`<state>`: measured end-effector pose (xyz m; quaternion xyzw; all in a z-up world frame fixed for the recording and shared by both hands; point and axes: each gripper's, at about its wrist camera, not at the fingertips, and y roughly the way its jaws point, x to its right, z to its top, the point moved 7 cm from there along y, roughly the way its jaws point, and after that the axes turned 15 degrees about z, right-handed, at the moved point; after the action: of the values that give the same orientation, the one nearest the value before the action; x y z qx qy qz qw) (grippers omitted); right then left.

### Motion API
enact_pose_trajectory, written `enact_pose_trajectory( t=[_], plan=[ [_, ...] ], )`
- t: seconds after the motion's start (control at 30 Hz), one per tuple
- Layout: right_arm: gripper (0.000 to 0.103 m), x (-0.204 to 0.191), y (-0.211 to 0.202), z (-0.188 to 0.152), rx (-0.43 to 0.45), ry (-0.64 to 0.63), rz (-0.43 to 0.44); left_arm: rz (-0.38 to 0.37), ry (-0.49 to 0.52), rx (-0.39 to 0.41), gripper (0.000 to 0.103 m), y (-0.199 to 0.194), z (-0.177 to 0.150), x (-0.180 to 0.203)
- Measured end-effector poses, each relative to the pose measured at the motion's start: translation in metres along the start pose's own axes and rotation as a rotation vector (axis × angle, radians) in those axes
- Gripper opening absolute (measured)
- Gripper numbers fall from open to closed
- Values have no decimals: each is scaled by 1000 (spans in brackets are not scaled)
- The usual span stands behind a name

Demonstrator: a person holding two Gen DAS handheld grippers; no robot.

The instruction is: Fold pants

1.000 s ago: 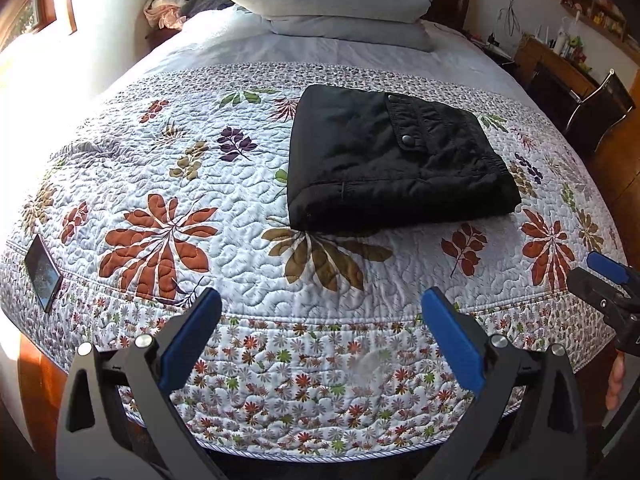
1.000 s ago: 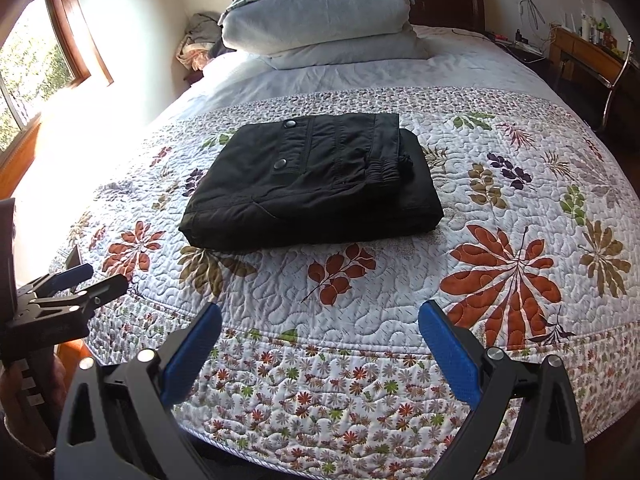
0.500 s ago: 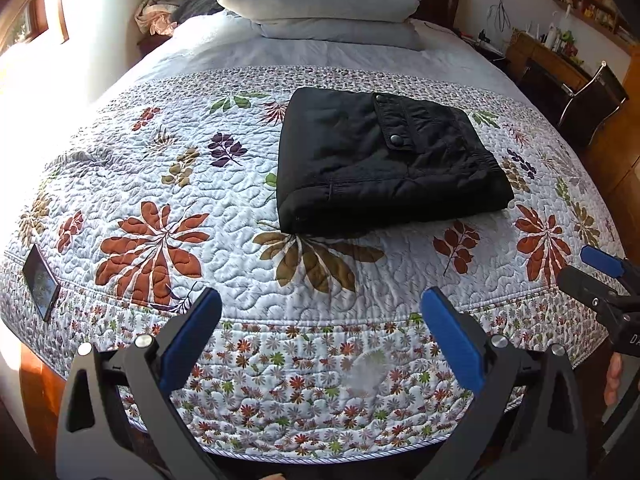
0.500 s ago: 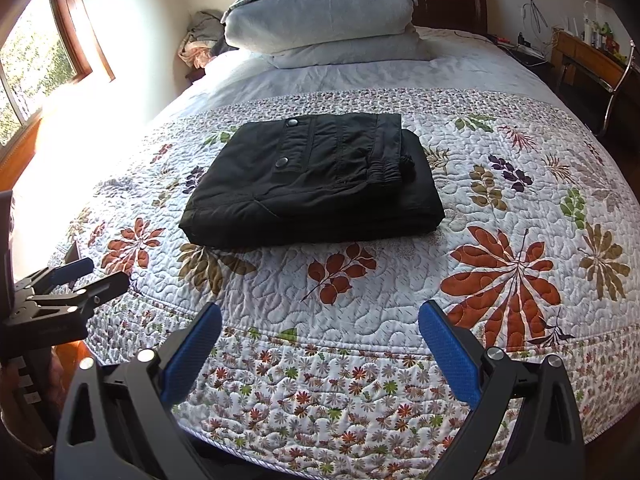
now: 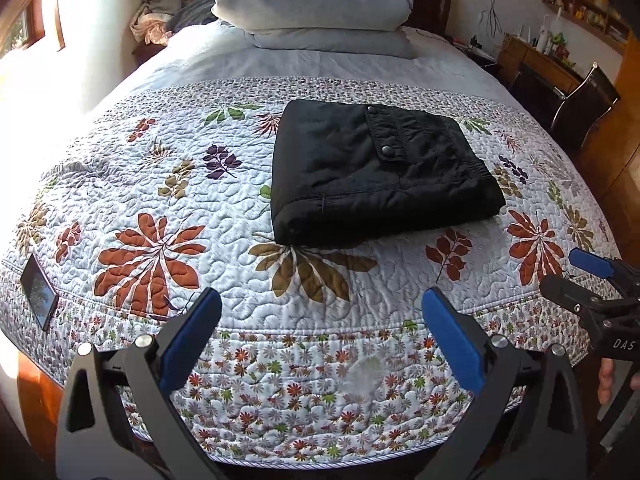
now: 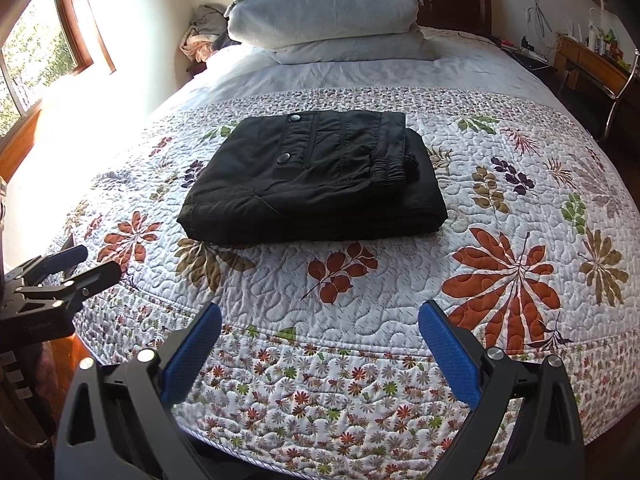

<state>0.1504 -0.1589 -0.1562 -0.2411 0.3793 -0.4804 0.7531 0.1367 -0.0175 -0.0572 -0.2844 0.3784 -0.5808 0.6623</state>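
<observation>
The black folded pants (image 5: pixel 380 172) lie flat in a neat stack in the middle of the flowery quilted bed (image 5: pixel 160 208). The left hand-held gripper (image 5: pixel 320 320) and right hand-held gripper (image 6: pixel 320 324) hang at the bed's near edge, well apart from the pants, both wide open and holding nothing.

Pants (image 5: pixel 376 176): black matt cloth, slightly crinkled (metal-looking snaps), on quilt (image 5: pixel 200 208): stitched, puckered floral cotton-like fabric.

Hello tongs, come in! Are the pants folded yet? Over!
Left tongs open, empty. Right tongs open, empty. Black pants folded flat on quilt, untouched. Nothing in the way.
</observation>
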Motion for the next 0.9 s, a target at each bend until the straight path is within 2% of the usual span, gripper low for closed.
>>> enact_pose_trajectory(
  t=[0.17, 0.37, 0.53, 0.9],
  plan=[
    [99, -1, 1, 0, 1, -4, 1, 75, 13, 31, 100, -3, 3, -5],
    [99, 3, 3, -1, -7, -10, -12, 20, -11, 24, 100, -4, 4, -5],
    [99, 3, 3, -1, -9, -14, -15, 40, 3, 32, 100, -3, 5, -2],
    [99, 5, 0, 1, 3, -6, -21, 34, 4, 12, 100, 1, 4, -1]
  ],
)
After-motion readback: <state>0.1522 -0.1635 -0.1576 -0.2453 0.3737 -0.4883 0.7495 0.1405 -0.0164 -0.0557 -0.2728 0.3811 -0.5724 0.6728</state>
